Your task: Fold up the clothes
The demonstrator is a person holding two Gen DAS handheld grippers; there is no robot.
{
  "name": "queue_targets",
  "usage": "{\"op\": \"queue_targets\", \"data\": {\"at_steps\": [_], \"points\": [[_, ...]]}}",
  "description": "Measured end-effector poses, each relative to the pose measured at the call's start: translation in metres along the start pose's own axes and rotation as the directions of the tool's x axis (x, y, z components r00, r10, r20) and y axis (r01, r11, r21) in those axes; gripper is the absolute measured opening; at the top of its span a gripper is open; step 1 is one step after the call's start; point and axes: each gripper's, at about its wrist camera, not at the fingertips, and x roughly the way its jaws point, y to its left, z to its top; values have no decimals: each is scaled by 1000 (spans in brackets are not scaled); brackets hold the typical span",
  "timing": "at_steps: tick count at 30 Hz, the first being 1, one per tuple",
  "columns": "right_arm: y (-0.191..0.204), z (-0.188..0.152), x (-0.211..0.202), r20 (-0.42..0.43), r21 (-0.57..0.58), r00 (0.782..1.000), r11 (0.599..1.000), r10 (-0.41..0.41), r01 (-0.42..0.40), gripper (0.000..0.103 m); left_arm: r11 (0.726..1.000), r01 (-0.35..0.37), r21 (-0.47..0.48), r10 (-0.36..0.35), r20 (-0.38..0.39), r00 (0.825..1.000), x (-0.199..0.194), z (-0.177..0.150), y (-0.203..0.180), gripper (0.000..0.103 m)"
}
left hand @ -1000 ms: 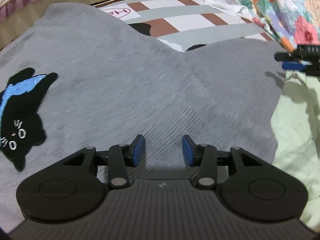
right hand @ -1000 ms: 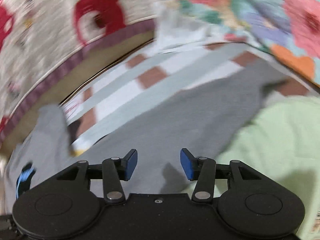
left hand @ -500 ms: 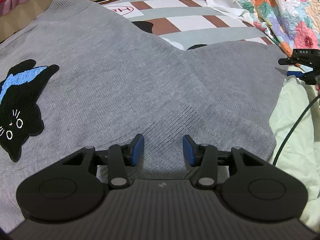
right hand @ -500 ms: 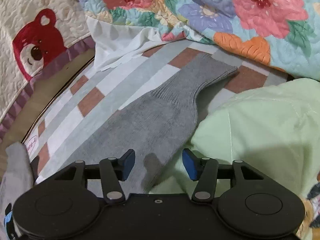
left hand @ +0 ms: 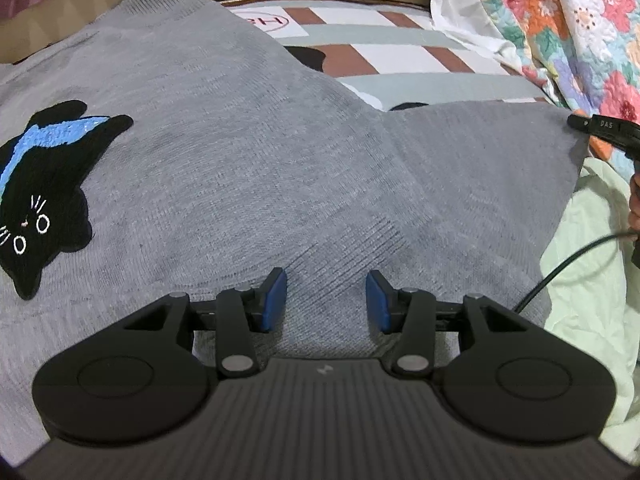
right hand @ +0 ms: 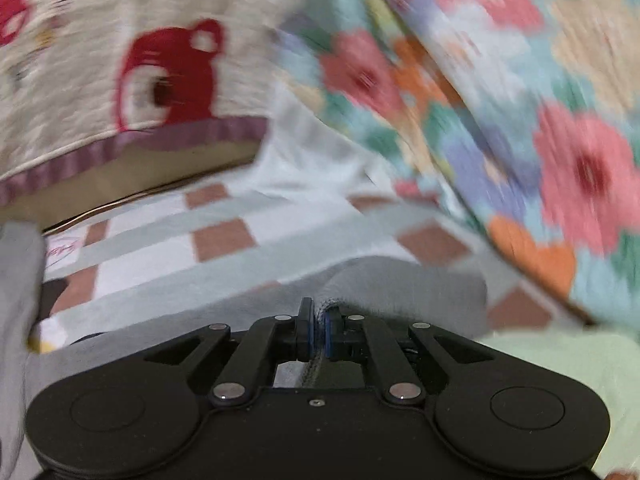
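A grey knit sweater (left hand: 248, 168) with a black and blue cat patch (left hand: 44, 184) lies spread on the bed. My left gripper (left hand: 326, 300) hovers over its ribbed hem, jaws apart, nothing pinched between the blue pads. The sweater's sleeve (left hand: 480, 168) stretches to the right, where the right gripper (left hand: 604, 130) shows at the frame's edge. In the blurred right wrist view my right gripper (right hand: 318, 330) is shut on the grey sleeve (right hand: 408, 292), with knit fabric squeezed between the pads.
A striped brown, white and grey-green sheet (left hand: 384, 64) covers the bed. A floral quilt (left hand: 580, 20) is heaped at the right, a pale green cloth (left hand: 588, 280) beside the sweater, and a bear-print quilt (right hand: 120, 68) at the back. A black cable (left hand: 568, 260) crosses the green cloth.
My right gripper has closed its jaws on the sleeve's cuff end and swung, blurring its view. The left gripper stays over the hem, barely shifted.
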Motion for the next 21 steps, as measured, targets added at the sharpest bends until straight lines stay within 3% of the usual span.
{"op": "queue_targets", "data": {"at_steps": [6,10,14,19,21], "points": [[53,18,-33,59,-85,978,977,202,-197,7,998,3,-59,0,43,999,-22,2,16,44],[108,30,-60,48,-134,916,912,397,-388,7,993,-8,-116,15,68,998,-34,5,33,44],[174,28,-91,-15,-164,806,794,591,-585,7,988,-37,-149,52,97,994,-63,4,57,44],[257,-9,-136,-159,-180,595,569,788,-802,7,960,-174,-219,197,85,977,-111,-12,113,44],[285,-36,-139,-276,-199,539,501,796,-842,7,939,-231,-254,256,69,964,-127,-23,138,44]]}}
